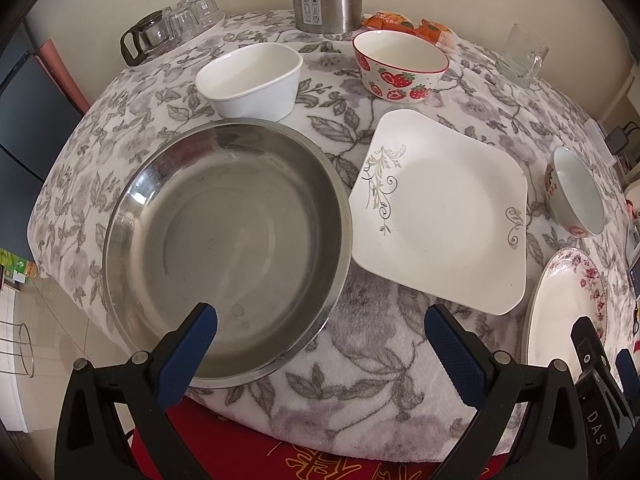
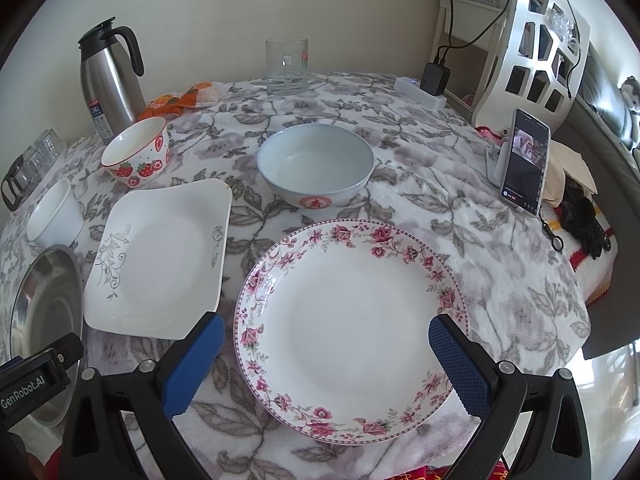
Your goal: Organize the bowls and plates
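A steel pan (image 1: pixel 228 248) lies at the near left, a square white plate (image 1: pixel 440 216) beside it. Behind stand a white bowl (image 1: pixel 250 80) and a strawberry bowl (image 1: pixel 400 66). A pale blue bowl (image 2: pixel 316 168) sits behind a round floral plate (image 2: pixel 348 324). The square plate (image 2: pixel 160 260), strawberry bowl (image 2: pixel 138 152), white bowl (image 2: pixel 54 212) and steel pan (image 2: pixel 44 320) also show in the right wrist view. My left gripper (image 1: pixel 320 320) is open above the pan's near rim. My right gripper (image 2: pixel 326 332) is open over the floral plate.
A steel thermos (image 2: pixel 108 80), a glass mug (image 2: pixel 286 66), snack packets (image 2: pixel 184 100) and a tray of glasses (image 1: pixel 172 30) stand at the back. A phone on a stand (image 2: pixel 524 160) and a power strip (image 2: pixel 420 92) are at the right. A white chair back (image 2: pixel 532 48) stands beyond.
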